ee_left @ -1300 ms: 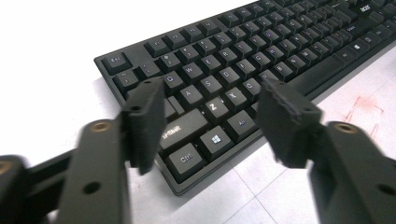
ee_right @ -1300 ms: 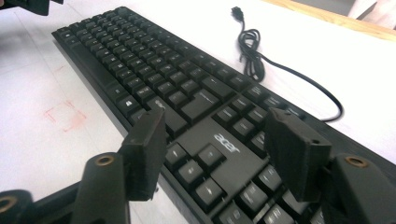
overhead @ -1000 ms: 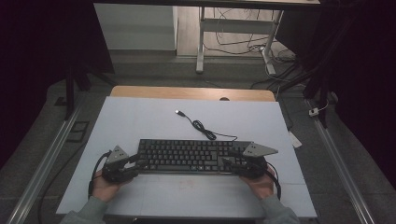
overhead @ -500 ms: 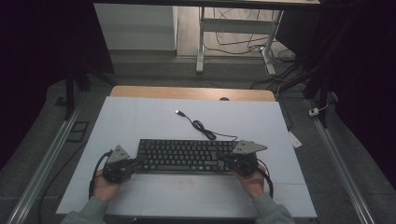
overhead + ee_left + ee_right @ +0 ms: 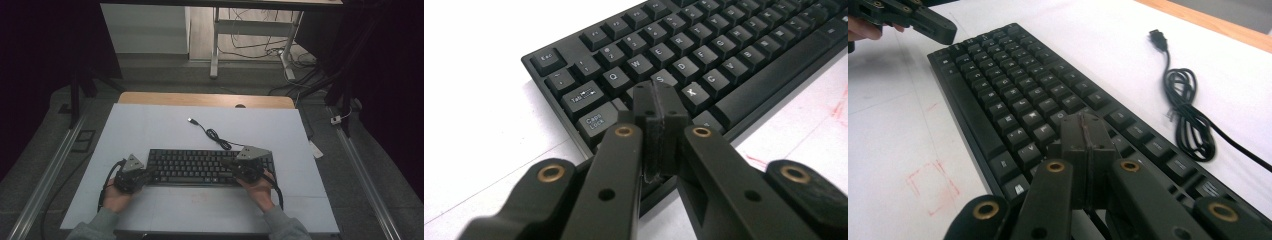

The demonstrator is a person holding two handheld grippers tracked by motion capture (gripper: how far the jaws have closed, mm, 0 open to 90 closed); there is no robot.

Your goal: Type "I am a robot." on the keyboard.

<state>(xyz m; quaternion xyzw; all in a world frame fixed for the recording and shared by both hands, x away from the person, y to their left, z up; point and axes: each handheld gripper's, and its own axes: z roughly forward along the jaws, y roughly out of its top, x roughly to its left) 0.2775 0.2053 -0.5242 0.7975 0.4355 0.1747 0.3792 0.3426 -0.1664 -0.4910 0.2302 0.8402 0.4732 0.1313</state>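
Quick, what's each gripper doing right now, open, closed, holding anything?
Left gripper: closed, empty, tips over the keyboard's left-hand keys.
Right gripper: closed, empty, tips over its right-hand keys.

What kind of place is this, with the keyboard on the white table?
Probably a lab or workshop set up for recording, not a home desk: a white-covered table bearing one black keyboard, metal rails along the floor beside it, and loose cables under a bench behind.
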